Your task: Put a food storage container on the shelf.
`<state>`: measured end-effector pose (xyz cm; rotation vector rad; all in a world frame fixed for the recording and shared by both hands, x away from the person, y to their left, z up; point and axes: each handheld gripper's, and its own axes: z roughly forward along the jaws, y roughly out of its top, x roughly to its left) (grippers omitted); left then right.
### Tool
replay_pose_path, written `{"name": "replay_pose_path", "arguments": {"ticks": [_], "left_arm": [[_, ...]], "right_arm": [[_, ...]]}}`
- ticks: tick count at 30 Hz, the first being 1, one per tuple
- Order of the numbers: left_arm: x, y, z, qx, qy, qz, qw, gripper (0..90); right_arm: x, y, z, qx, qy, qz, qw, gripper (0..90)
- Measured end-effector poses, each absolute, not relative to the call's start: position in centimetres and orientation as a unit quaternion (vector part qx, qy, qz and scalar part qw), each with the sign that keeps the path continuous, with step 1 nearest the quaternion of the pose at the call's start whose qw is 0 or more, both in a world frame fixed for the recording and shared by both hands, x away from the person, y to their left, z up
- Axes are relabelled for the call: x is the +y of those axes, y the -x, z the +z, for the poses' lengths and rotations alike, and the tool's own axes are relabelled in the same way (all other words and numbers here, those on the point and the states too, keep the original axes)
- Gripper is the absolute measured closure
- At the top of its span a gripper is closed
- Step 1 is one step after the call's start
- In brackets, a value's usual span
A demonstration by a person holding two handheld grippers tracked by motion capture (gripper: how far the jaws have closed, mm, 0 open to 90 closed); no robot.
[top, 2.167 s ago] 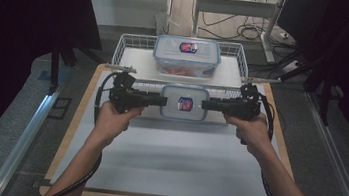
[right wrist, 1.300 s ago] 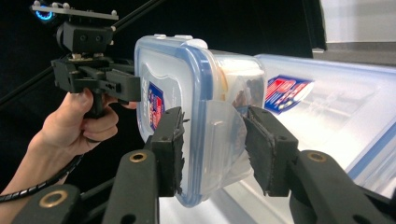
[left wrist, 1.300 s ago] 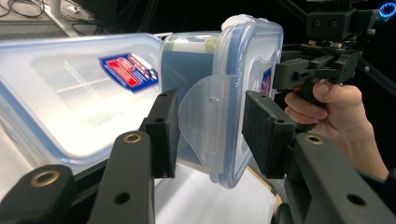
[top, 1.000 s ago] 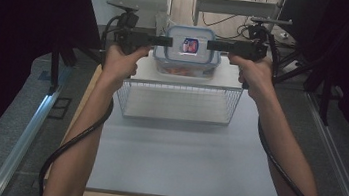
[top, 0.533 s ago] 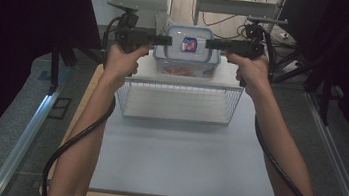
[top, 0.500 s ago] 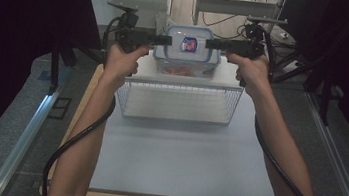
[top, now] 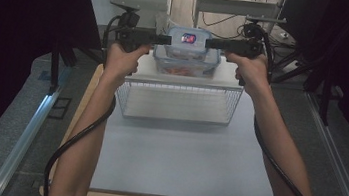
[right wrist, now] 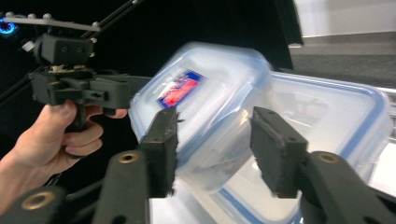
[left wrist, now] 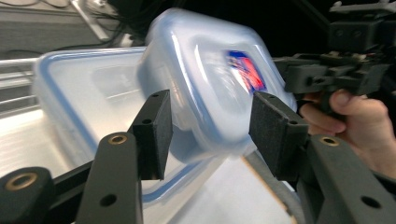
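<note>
Because the small lidded box (top: pixel 187 43) now sits stacked on the larger container (top: pixel 185 63) beyond the wire basket (top: pixel 178 100), it needs no support. Both the left gripper (top: pixel 167 39) and the right gripper (top: pixel 210 43) have just been opening, their pads flanking the box's ends without pressing.

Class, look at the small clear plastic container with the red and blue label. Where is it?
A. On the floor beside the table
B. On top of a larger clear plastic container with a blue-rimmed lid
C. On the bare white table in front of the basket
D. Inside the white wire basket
B: the small clear plastic container with the red and blue label sits on top of the larger clear plastic container with the blue-rimmed lid, beyond the white wire basket.
</note>
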<state>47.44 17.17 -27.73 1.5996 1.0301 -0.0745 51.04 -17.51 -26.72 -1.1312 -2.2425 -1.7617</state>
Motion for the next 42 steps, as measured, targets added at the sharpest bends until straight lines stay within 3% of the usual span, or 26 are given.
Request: {"name": "replay_pose_path", "arguments": {"ticks": [8, 11, 15, 22, 28, 42], "left_arm": [[17.2, -47.2, -27.8, 0.442, -0.685, -0.025, 0.579, 44.9], [17.2, -46.9, -27.5, 0.436, -0.683, -0.020, 0.586, 41.1], [17.5, -45.8, -27.2, 0.420, -0.684, 0.013, 0.596, 33.4], [17.4, -42.8, -27.6, 0.386, -0.706, 0.113, 0.583, 17.3], [17.1, -40.8, -28.6, 0.368, -0.713, 0.152, 0.577, 9.8], [17.2, -39.6, -29.8, 0.361, -0.724, 0.160, 0.566, 8.9]], "right_arm": [[-17.9, -51.1, -26.6, -0.728, 0.371, -0.576, 0.024, 49.6], [-18.0, -50.7, -26.4, -0.729, 0.365, -0.579, 0.012, 52.6], [-18.2, -49.4, -25.9, -0.742, 0.345, -0.574, -0.026, 61.8], [-17.7, -46.3, -26.6, -0.777, 0.294, -0.551, -0.079, 89.1], [-16.0, -45.9, -28.3, -0.792, 0.275, -0.537, -0.089, 89.3], [-15.2, -46.9, -29.2, -0.790, 0.290, -0.533, -0.093, 89.3]]}}
